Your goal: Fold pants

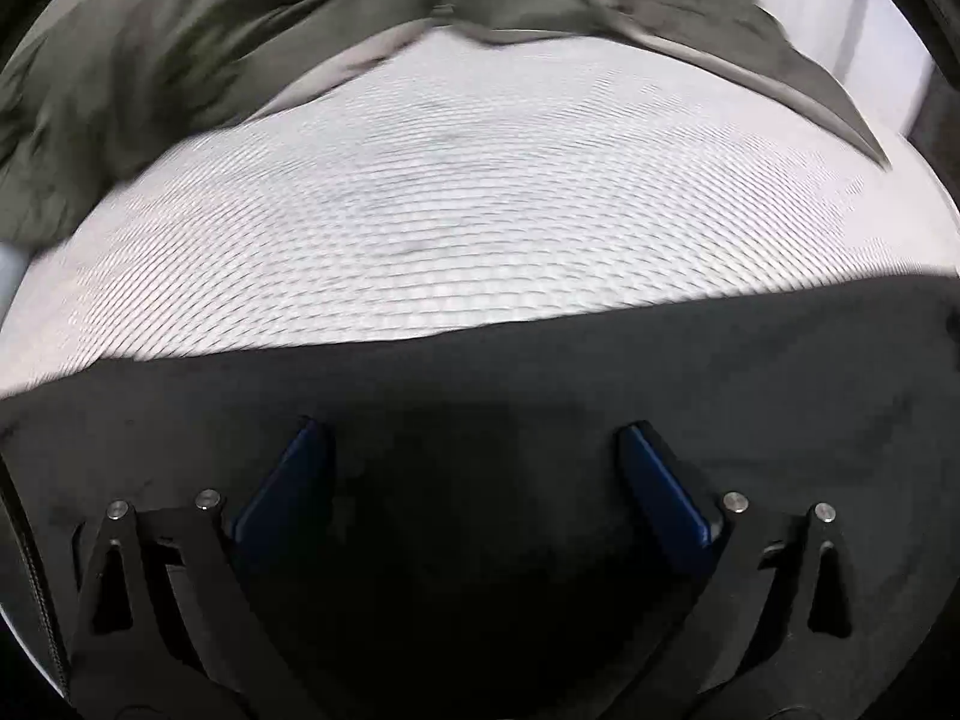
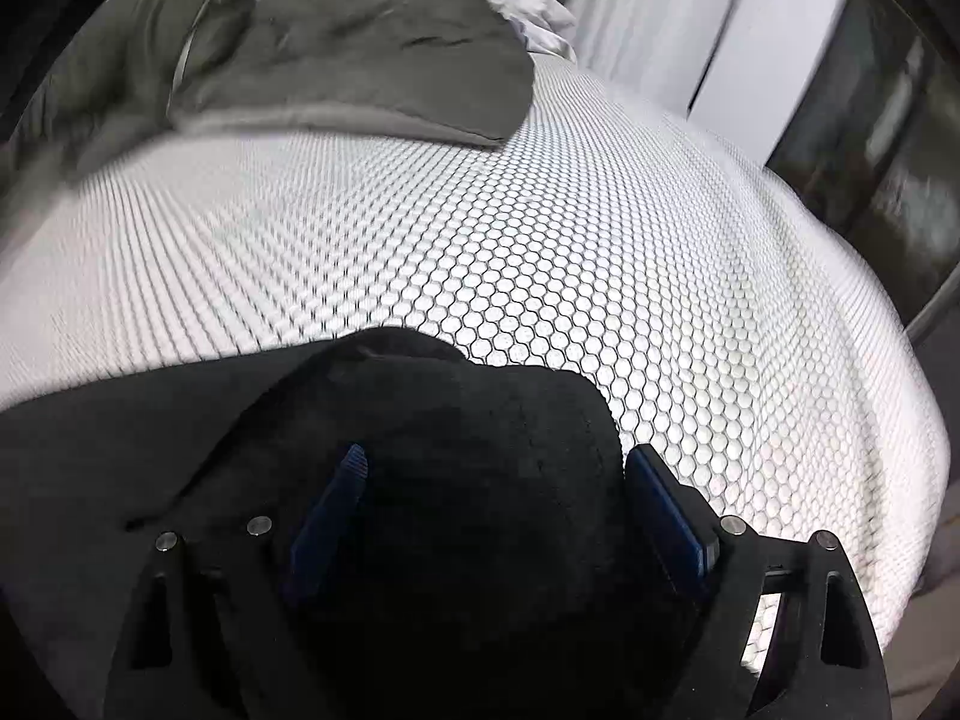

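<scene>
Left wrist view: your bed (image 1: 480,192) wears a white honeycomb-textured cover, blurred, with an olive-grey duvet (image 1: 180,30) bunched from 9 to 1 o'clock. The black pants (image 1: 540,372) lie at 6 o'clock, their soft matte edge running 9 to 3. Your left hand-held gripper (image 1: 474,438) stands wide open over them, gripping nothing.

Right wrist view: white doors (image 2: 720,30) at 1 o'clock. A rounded end of the pants (image 2: 420,396) points to 12. Your right hand-held gripper (image 2: 498,462) is spread wide, empty.
</scene>
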A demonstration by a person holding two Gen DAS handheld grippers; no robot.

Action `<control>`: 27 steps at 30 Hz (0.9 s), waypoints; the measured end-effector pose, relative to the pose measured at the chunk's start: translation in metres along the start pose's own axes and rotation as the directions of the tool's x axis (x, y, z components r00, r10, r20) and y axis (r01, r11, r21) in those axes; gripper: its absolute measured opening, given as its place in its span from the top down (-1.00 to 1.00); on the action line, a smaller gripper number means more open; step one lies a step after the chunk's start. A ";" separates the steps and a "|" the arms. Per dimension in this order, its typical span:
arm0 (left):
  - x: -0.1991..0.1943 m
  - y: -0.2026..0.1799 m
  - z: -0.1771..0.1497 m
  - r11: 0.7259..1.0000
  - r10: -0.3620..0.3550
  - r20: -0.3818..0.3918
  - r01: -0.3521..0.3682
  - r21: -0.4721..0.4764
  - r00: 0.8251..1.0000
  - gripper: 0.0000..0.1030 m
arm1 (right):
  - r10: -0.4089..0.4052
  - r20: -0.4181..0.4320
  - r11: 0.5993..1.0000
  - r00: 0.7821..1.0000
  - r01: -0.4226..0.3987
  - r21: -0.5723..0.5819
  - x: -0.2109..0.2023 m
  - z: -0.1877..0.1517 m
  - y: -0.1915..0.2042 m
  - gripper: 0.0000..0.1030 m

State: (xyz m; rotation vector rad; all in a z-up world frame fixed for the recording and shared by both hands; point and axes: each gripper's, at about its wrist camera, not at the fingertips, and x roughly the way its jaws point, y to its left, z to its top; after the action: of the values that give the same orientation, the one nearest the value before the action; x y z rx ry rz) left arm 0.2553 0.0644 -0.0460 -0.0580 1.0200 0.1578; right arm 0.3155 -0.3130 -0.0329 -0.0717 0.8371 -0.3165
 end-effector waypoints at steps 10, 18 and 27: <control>-0.037 -0.098 -0.012 0.940 -0.212 0.028 0.196 0.278 0.977 -0.81 | 0.364 0.025 0.902 0.931 -0.346 -0.258 -0.097 -0.020 0.135 -0.72; -0.015 -0.072 -0.024 0.968 -0.117 -0.007 0.115 0.224 0.993 -1.00 | 0.230 -0.054 0.897 0.972 -0.234 -0.375 -0.076 -0.052 0.153 -0.74; -0.032 0.014 -0.015 0.996 0.084 0.089 -0.084 -0.002 0.992 -0.74 | 0.006 0.062 0.971 0.998 0.009 -0.240 -0.077 -0.046 0.081 -0.78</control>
State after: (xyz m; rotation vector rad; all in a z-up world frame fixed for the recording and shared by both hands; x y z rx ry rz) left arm 0.2242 0.0735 -0.0262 -0.0065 0.9335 0.2342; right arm 0.2538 -0.2102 -0.0235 -0.3069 0.8102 -0.2124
